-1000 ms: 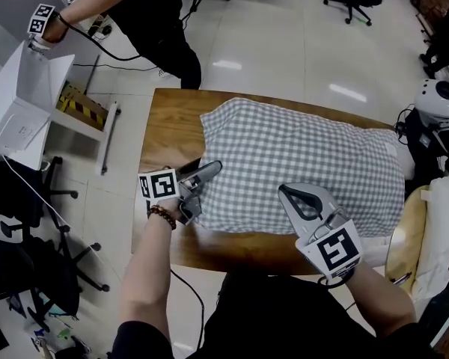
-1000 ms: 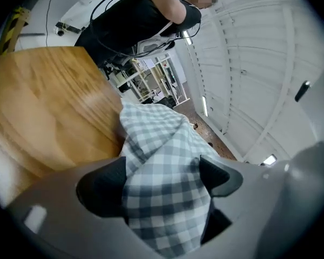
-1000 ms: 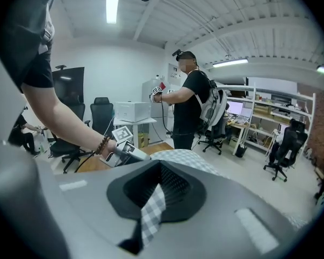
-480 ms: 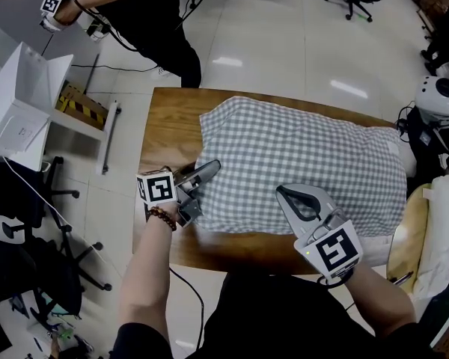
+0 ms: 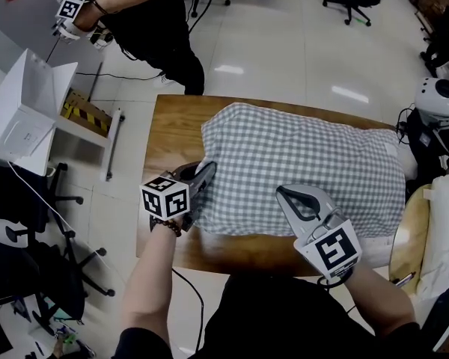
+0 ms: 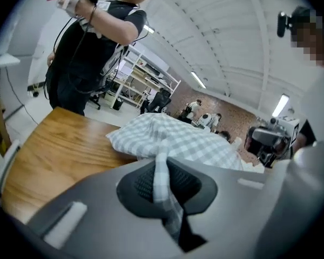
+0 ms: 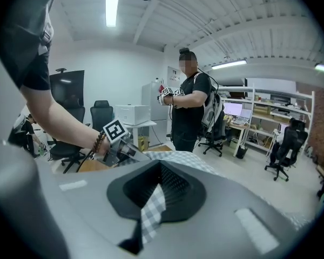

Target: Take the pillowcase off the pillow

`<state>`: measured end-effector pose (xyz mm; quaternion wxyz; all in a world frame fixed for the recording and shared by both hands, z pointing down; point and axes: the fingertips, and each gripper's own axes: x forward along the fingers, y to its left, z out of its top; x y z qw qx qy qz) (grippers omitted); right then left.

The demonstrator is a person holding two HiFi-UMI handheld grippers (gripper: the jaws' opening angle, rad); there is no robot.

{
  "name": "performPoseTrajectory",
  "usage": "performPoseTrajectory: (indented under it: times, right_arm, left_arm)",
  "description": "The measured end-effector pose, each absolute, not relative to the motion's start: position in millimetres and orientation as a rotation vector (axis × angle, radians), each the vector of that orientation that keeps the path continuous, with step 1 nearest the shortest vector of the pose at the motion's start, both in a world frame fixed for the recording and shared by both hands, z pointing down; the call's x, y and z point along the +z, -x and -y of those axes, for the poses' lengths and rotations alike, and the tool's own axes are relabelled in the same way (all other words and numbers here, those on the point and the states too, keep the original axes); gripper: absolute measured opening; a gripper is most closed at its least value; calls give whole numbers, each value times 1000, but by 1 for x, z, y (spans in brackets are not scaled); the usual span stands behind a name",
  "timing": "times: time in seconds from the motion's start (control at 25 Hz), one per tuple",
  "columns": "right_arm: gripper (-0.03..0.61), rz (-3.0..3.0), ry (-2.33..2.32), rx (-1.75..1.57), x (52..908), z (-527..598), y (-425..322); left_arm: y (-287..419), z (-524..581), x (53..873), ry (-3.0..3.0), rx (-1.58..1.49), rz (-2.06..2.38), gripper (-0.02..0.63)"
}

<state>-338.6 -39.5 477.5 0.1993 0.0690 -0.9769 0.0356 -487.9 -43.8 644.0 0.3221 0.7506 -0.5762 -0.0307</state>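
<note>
1. A grey checked pillowcase [image 5: 307, 159] lies on a wooden table [image 5: 168, 129].
2. The left gripper [image 5: 203, 173] is at its near left corner; the jaws have just been closing on the fabric.
3. The right gripper [image 5: 286, 194] lies on its near edge.
4. Another person [image 5: 153, 28] stands beyond the table.

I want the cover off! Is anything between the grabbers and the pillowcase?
Nothing visible is. The left gripper has just been closing its jaws and now pinches the pillowcase fabric. The right gripper is shut on it too.
</note>
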Motion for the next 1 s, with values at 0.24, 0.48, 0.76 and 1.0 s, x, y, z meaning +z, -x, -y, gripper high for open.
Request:
performPoseTrajectory:
  times: [0.24,0.48,0.76,1.0]
  right_arm:
    - [2,2793,-217,-30,462,46,315]
    - [2,2844,-284,-162,446,61,299]
    - [2,2822,-465,-188,449,86,254]
    - [2,2764,-557,-229,474,95,237]
  left_arm:
    - [472,46,638,-1977,266,1725,12]
    - [476,43,642,-1894,459,1862,11]
    - [477,44,651,-1828,509,1951,11]
    - [529,5,683,-1733,455,1991,11]
